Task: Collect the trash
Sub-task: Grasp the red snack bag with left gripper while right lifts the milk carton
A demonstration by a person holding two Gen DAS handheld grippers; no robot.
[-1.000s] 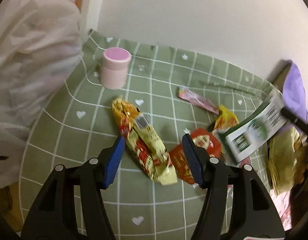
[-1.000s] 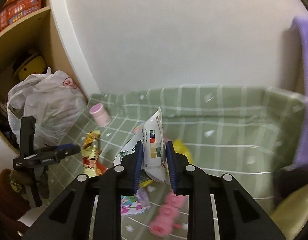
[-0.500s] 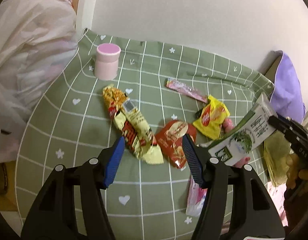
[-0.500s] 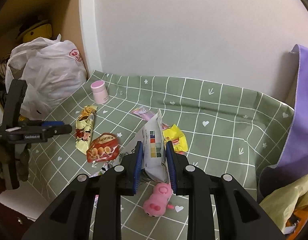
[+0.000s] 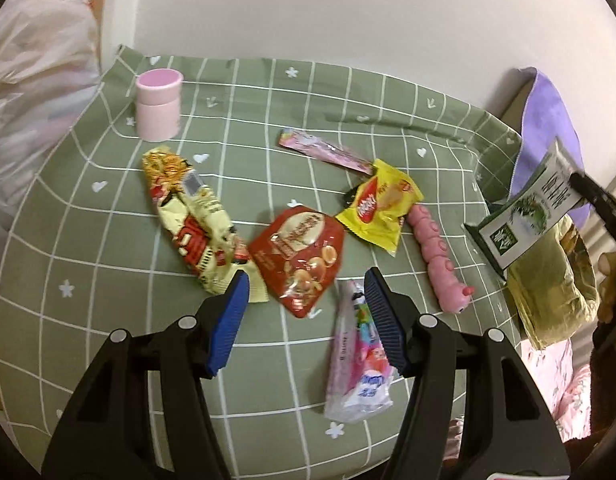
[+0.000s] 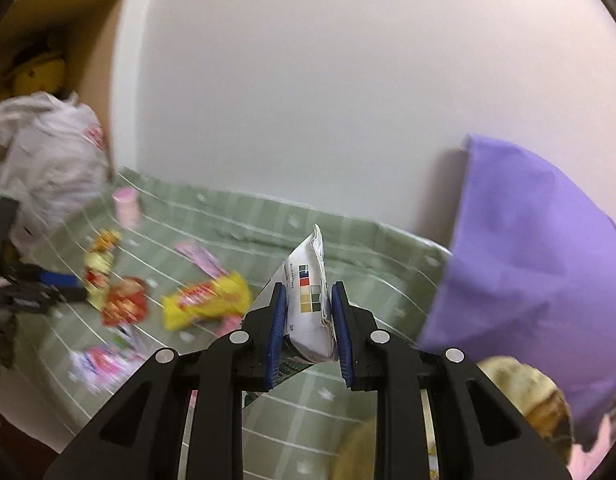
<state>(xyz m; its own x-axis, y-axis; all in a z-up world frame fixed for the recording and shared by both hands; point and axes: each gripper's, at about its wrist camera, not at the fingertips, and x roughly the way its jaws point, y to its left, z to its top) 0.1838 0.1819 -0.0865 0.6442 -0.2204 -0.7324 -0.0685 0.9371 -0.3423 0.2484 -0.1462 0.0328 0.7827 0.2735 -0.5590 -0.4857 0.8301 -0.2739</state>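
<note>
My right gripper [image 6: 306, 312] is shut on a white and green snack bag [image 6: 308, 304], held above the table's right edge; the bag also shows in the left wrist view [image 5: 528, 216]. My left gripper [image 5: 305, 300] is open and empty, just above a red wrapper [image 5: 301, 254]. Around it lie a yellow-red noodle packet [image 5: 191, 216], a yellow wrapper [image 5: 378, 204], a pink stick wrapper [image 5: 324, 150] and a pink-white wrapper [image 5: 358, 356].
A pink jar [image 5: 157, 104] stands at the back left of the green checked cloth [image 5: 87, 240]. A pink caterpillar toy [image 5: 438, 260] lies at the right. A white plastic bag [image 5: 31, 88] sits left, a purple cloth [image 6: 540, 248] and a yellowish bag [image 5: 548, 280] right.
My right gripper has carried the snack bag right, off the wrappers toward the table's right edge. My left gripper has pulled back and shifted right, from the noodle packet to above the red wrapper.
</note>
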